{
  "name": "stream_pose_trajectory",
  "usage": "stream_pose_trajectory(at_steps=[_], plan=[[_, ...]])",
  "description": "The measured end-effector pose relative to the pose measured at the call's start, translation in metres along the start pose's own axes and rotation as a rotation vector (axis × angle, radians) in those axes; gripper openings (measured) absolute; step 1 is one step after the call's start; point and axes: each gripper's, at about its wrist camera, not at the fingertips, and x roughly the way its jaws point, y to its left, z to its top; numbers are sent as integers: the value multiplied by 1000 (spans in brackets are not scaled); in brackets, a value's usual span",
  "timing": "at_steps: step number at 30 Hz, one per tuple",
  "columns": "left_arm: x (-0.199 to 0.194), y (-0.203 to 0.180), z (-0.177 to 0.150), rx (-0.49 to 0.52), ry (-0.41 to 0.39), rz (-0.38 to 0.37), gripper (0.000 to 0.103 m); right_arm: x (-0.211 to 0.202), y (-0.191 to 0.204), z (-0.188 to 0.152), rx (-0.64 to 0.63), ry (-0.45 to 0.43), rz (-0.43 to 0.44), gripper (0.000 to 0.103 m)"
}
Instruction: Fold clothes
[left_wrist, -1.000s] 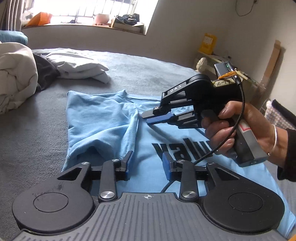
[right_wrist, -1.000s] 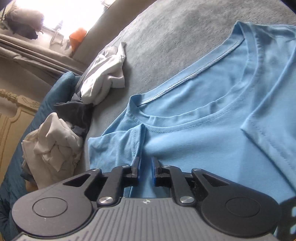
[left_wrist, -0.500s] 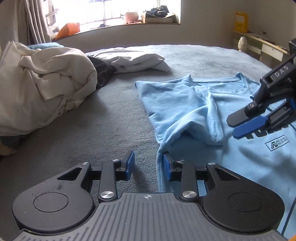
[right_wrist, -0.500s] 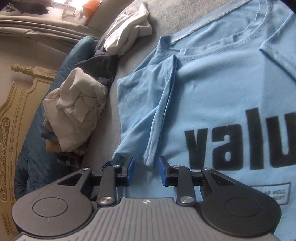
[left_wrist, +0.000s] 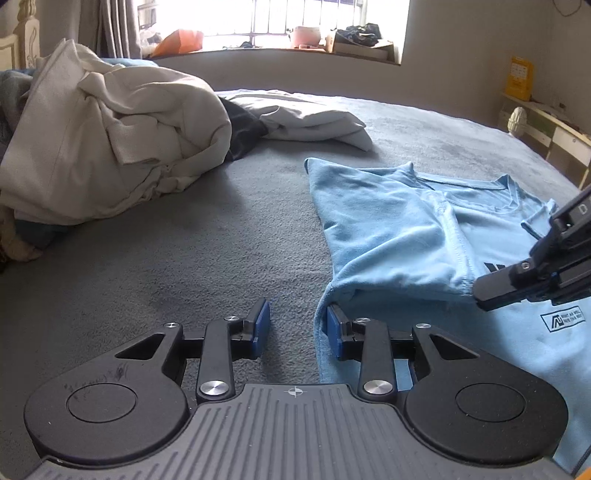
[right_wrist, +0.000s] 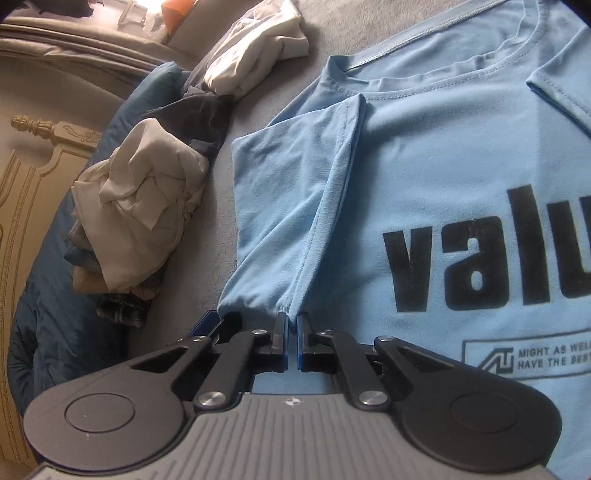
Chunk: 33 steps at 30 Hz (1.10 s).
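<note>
A light blue T-shirt (left_wrist: 388, 236) with black lettering lies flat on the grey bed; its sleeve (right_wrist: 295, 206) is folded inward over the chest. In the right wrist view my right gripper (right_wrist: 292, 334) is shut on the lower corner of that sleeve's hem. It also shows at the right edge of the left wrist view, where the right gripper (left_wrist: 484, 295) meets the sleeve end. My left gripper (left_wrist: 297, 328) is open, low over the bed, at the shirt's side edge. Its right pad touches the fabric fold, and nothing lies between its fingers.
A heap of cream and white laundry (left_wrist: 110, 147) sits to the left, with a dark garment and a white cloth (left_wrist: 306, 118) behind it. A carved headboard (right_wrist: 22, 206) and blue bedding (right_wrist: 48, 306) border the bed. Bare grey blanket (left_wrist: 184, 240) lies between the pile and the shirt.
My right gripper drew back along the folded sleeve and shut on its hem corner. The left gripper swung left to the shirt's side edge and stayed open.
</note>
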Motion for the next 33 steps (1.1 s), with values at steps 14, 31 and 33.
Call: stream_pose_trajectory(at_steps=[14, 31, 33], plan=[[-11, 2, -5, 0, 9, 11, 33, 3, -12, -13, -10, 27, -88, 3], [2, 11, 17, -159, 45, -116, 33, -1, 41, 9, -464, -188, -208, 9], [11, 7, 8, -140, 58, -89, 33, 13, 34, 15, -503, -202, -290, 9]])
